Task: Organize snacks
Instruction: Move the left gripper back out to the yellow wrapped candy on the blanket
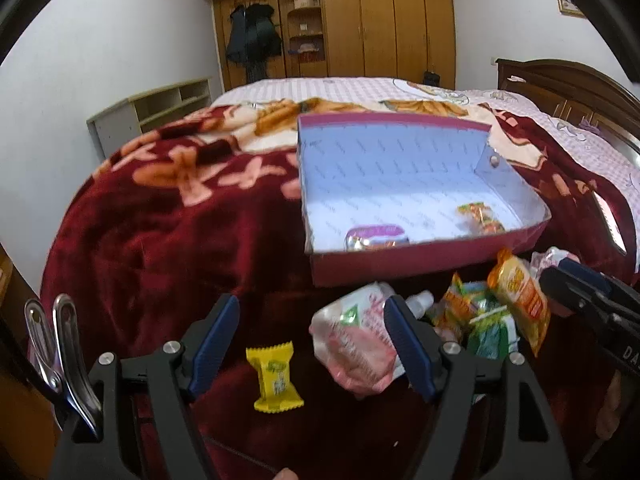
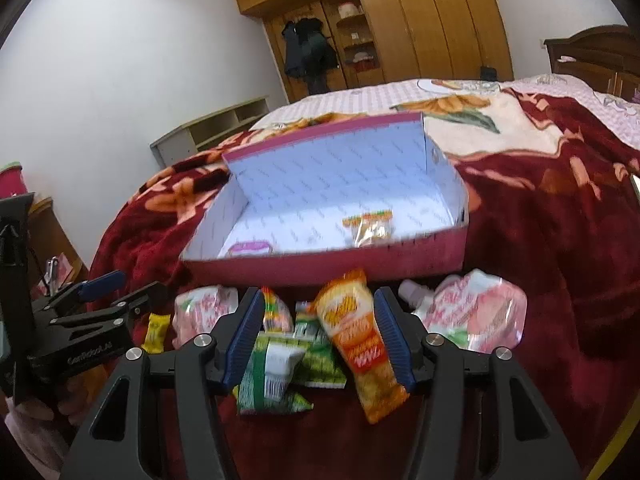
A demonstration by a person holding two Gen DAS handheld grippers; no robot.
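Snacks lie in a little heap on the dark red flowery blanket (image 1: 160, 220) that covers the bed, just in front of a cardboard box (image 2: 320, 266). That box is pinkish red outside and white inside, and its top is open. Two snacks are already in it: a small pink-topped cup (image 1: 376, 238) near the front wall, and a clear packet with an orange and green edge (image 2: 370, 228) further right.

In front of the box, a small yellow candy (image 1: 276, 376) lies by itself at the left end of the heap. Next to it is a soft pink and white pouch (image 1: 352, 340) with a white cap. Then come some green packets (image 2: 276, 372), all piled together. A long orange packet (image 2: 360, 344) leans over them. A second pink and white pouch (image 2: 476, 316) lies at the right end.

The left gripper (image 1: 312, 340) hangs over the yellow candy and the first pink pouch. Its blue fingers are spread wide apart and hold nothing. The right finger hides part of the pouch, so I cannot tell if it touches it.

The right gripper (image 2: 320, 340) hangs over the green packets and the orange packet. Its fingers are about half open. The orange packet sits close to the right finger, but the picture is blurry and I cannot tell if it is being squeezed.

Behind the bed stands a big wooden wardrobe (image 1: 380, 20).
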